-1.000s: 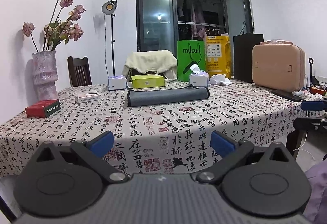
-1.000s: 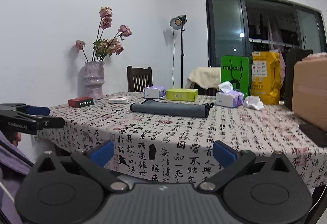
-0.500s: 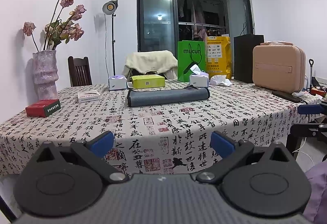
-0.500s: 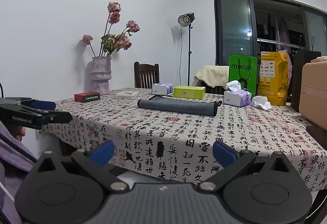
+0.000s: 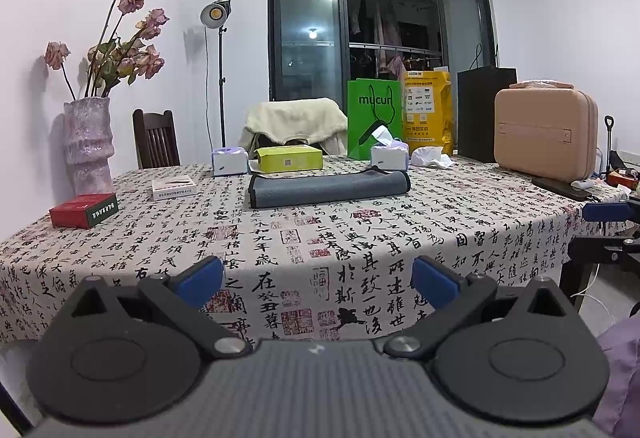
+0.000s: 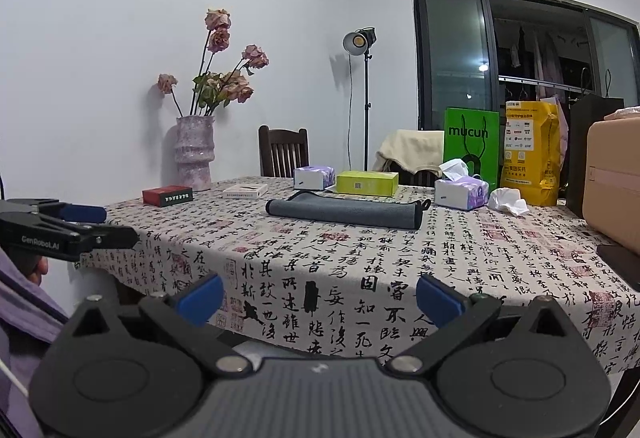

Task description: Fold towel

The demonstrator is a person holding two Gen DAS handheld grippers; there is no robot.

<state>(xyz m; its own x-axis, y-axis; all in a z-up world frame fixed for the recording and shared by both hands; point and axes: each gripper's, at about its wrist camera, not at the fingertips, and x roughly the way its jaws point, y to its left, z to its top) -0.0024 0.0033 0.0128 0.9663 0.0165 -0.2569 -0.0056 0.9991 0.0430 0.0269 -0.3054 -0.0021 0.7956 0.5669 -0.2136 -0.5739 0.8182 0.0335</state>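
Observation:
A grey towel (image 5: 326, 190) lies folded flat on the far middle of the table; it also shows in the right wrist view (image 6: 344, 213). My left gripper (image 5: 318, 280) is open and empty, held off the table's near edge, well short of the towel. My right gripper (image 6: 320, 296) is open and empty, also off the near edge. The left gripper shows at the left edge of the right wrist view (image 6: 80, 226), and the right gripper at the right edge of the left wrist view (image 5: 608, 226).
The table (image 5: 360, 238) has a calligraphy cloth. On it stand a vase of dried roses (image 5: 88, 146), a red box (image 5: 84, 210), a white box (image 5: 174, 187), tissue boxes (image 5: 230, 161), a yellow-green box (image 5: 290, 158), a green bag (image 5: 374, 118) and a tan case (image 5: 546, 134).
Both grippers have risen a little and the right wrist view has swung rightward. The jaws stay open and the towel has not moved.

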